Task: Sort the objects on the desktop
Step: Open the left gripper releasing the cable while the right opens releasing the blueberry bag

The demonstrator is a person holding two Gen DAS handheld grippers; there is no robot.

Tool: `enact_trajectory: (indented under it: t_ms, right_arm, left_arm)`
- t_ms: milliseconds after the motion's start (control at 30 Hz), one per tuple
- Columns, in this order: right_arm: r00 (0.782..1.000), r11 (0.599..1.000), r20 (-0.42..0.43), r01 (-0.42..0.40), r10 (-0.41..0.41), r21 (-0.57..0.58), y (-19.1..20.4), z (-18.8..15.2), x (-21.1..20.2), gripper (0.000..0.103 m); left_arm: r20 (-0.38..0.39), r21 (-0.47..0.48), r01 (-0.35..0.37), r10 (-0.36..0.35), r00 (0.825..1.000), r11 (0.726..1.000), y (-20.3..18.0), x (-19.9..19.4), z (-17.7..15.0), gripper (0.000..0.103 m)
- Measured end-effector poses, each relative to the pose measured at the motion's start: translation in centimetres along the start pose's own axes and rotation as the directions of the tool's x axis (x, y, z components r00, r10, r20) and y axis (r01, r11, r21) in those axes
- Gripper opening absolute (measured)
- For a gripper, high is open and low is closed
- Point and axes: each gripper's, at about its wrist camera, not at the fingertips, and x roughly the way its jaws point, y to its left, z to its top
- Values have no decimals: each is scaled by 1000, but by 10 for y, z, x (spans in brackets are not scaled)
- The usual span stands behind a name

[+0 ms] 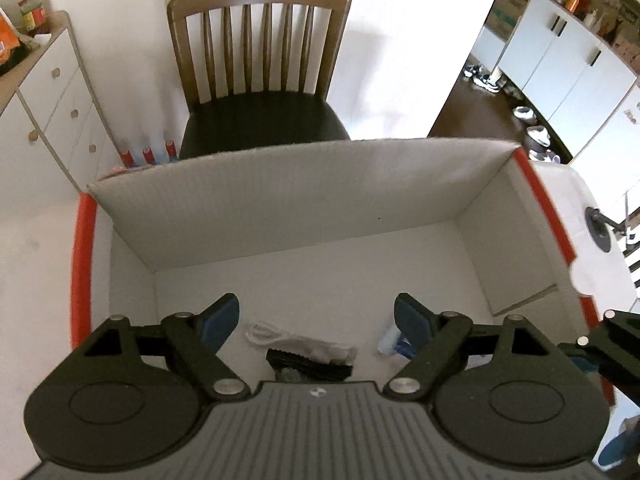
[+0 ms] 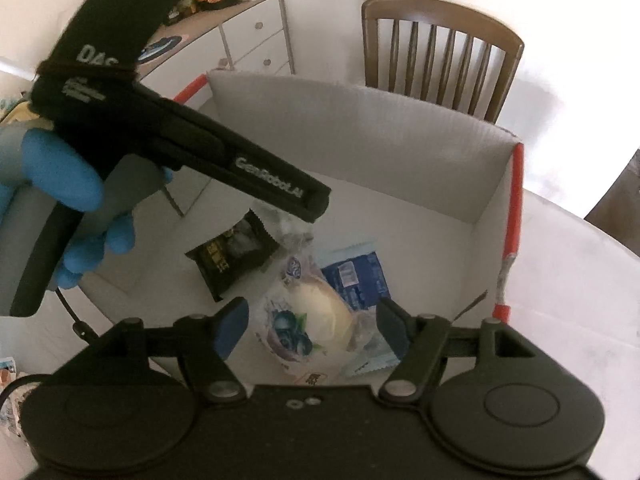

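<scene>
Both grippers are held over a white cardboard box [image 2: 400, 140] with red edges, which is set on a white bench [image 2: 568, 264]. The jaws of the left gripper [image 1: 316, 320] are spread wide with nothing between them, above the box floor. The jaws of the right gripper [image 2: 312, 328] are likewise released and empty. Directly beneath them, inside the box, a clear bread packet [image 2: 308, 320] printed with blueberries is seen lying on a blue snack packet [image 2: 356, 276]. A black snack packet [image 2: 232, 254] lies just beside them to the left. The left tool is gripped by a hand in a blue glove [image 2: 68, 184]. A wooden chair [image 1: 260, 68] stands behind the box, and a white chest of drawers [image 1: 48, 112] is seen to its left.
</scene>
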Motion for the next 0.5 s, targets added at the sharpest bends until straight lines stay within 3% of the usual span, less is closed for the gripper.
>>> enact_trajectory:
  t_ms: [500]
  right_arm:
    - [998, 999, 49, 41, -42, 32, 9, -2, -54, 70]
  left_arm:
    - [72, 49, 1, -4, 997, 999, -11, -81, -17, 85]
